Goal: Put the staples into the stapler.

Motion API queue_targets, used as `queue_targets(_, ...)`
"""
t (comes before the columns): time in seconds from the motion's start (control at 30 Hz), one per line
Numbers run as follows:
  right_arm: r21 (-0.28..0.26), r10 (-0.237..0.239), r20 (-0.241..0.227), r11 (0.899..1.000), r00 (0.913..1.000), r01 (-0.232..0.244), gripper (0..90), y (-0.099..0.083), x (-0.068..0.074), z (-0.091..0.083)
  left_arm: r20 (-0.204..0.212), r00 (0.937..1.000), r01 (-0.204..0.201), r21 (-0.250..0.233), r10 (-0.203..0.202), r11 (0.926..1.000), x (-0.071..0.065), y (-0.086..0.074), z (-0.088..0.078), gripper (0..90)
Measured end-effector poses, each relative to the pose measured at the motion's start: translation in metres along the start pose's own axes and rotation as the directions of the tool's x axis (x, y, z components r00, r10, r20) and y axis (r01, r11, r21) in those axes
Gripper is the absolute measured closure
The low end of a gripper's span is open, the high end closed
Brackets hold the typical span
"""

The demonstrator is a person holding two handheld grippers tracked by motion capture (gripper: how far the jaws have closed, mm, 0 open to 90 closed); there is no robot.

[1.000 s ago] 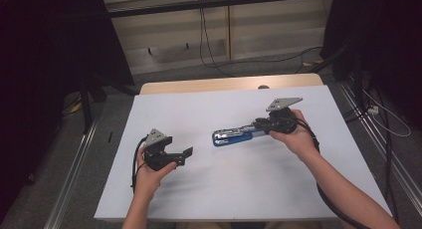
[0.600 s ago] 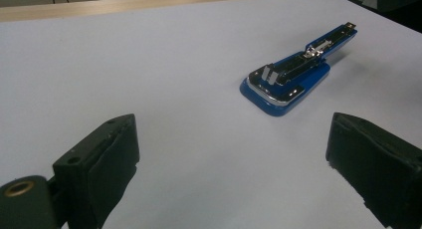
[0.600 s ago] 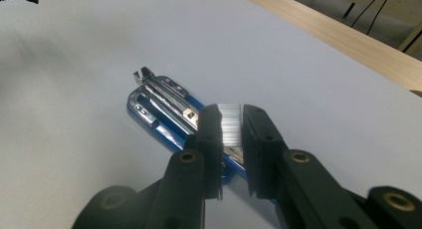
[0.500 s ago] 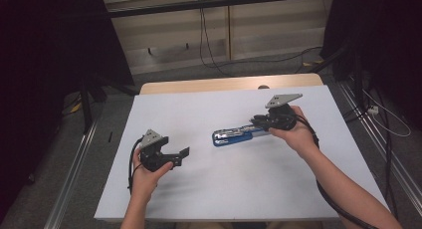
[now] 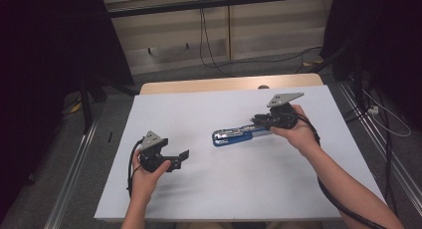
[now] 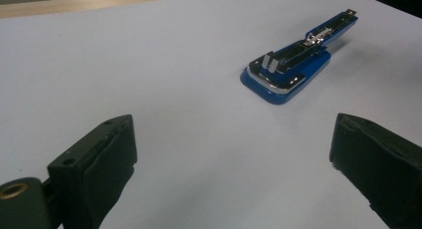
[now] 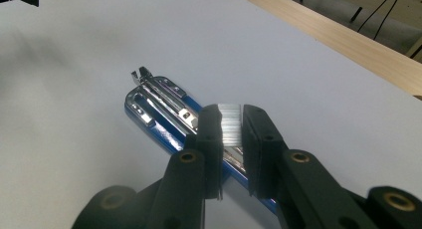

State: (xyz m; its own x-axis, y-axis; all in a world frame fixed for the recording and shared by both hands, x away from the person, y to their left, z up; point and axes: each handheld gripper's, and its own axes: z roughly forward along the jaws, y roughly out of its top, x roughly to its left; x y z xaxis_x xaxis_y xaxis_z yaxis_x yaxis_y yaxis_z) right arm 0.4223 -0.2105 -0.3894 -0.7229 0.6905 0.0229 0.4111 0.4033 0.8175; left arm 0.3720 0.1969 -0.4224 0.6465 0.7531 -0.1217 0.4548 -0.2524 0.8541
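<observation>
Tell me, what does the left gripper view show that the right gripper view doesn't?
Left gripper view: the left gripper with its black jaws wide apart and nothing between them, and the open blue-and-chrome stapler lying well ahead. Right gripper view: the right gripper shut on a silvery ridged piece, perhaps a staple strip, just above the stapler. Both: the stapler on the white tabletop.
</observation>
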Motion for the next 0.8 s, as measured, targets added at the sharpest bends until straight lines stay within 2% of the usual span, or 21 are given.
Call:
queue_targets(0.2,-0.007,-0.015,-0.011,1.000,0.9998,0.015,79.0,0.004,0.000,0.001,-0.001,1.0000,-0.001,-0.011,0.001,0.9999,0.001,-0.001,-0.004,4.6)
queue_targets(0.8,-0.007,-0.026,-0.051,1.000,0.9984,0.025,79.0,0.007,0.000,0.011,-0.010,0.9999,-0.011,0.004,0.011,0.9999,0.005,-0.005,-0.007,4.6)
